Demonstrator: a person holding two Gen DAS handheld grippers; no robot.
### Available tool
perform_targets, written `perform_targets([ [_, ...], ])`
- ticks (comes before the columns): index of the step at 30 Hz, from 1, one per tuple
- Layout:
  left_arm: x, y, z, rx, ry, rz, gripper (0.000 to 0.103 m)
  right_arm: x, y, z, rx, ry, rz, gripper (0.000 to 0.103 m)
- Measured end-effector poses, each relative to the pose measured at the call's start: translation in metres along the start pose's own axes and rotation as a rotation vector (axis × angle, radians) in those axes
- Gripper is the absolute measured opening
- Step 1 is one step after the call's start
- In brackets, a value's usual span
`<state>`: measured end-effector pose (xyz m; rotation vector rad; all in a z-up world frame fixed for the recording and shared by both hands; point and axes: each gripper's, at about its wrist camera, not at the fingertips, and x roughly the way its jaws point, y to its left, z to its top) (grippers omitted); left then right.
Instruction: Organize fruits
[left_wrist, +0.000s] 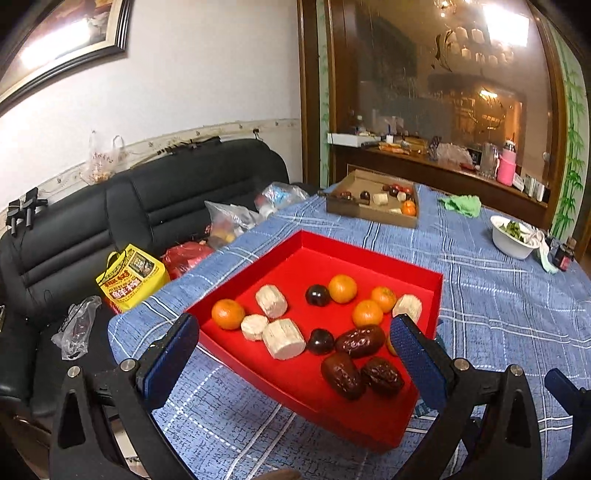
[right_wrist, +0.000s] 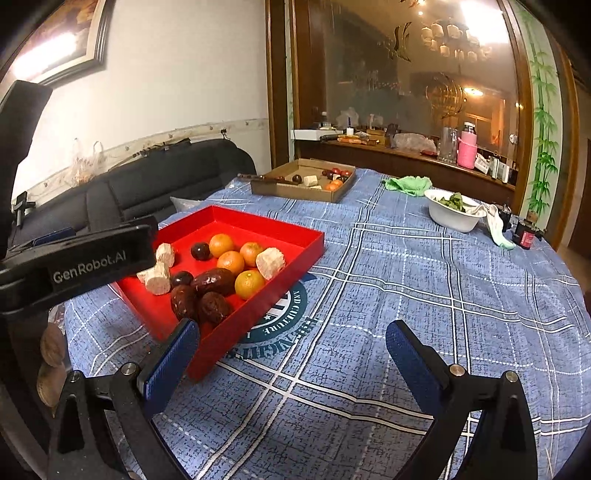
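Red cardboard forms the shallow square tray (left_wrist: 369, 254) that is set on the blue plaid tablecloth (right_wrist: 406, 295) and serves as the landmark. Inside the red tray are seen small orange tangerines (left_wrist: 342, 288), pale cut cylinder pieces (left_wrist: 283, 339), wrinkled dark-red dates (left_wrist: 360, 340) and round dark plums (left_wrist: 317, 295), all lying loose on its floor. Three dates are gathered at the tray's near corner, with the tangerines just behind them. The left gripper (left_wrist: 295, 354) is held above the tray's near edge, its blue-padded fingers spread wide with nothing between them; the dates and a pale piece are framed in the gap. The right gripper (right_wrist: 291, 354) is held to the right of the tray over bare cloth, equally wide apart and empty, its left finger just beside the tray's near corner. Beyond the tray, a brown cardboard box (right_wrist: 295, 192) holding more fruit is seen. A white bowl of greens (right_wrist: 450, 216) stands well to the tray's right.
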<state>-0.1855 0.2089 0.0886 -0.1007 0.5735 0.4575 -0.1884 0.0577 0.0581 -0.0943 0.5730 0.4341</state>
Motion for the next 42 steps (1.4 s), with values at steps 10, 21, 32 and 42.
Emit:
perform_targets([
  [10,0.022,-0.001,-0.007,0.019,0.074,-0.020,0.103,0.016,0.007,-0.002,-0.016,0.054,-0.008,0.103],
  [21,0.036,0.005,-0.010,-0.004,0.124,-0.030,0.103,0.025,0.012,0.000,-0.025,0.088,-0.012,0.103],
  [32,0.044,0.008,-0.010,-0.012,0.138,-0.026,0.103,0.032,0.022,0.003,-0.070,0.112,-0.008,0.103],
  [42,0.024,0.008,0.003,0.020,0.049,-0.006,0.103,0.037,0.025,0.008,-0.079,0.127,0.006,0.103],
])
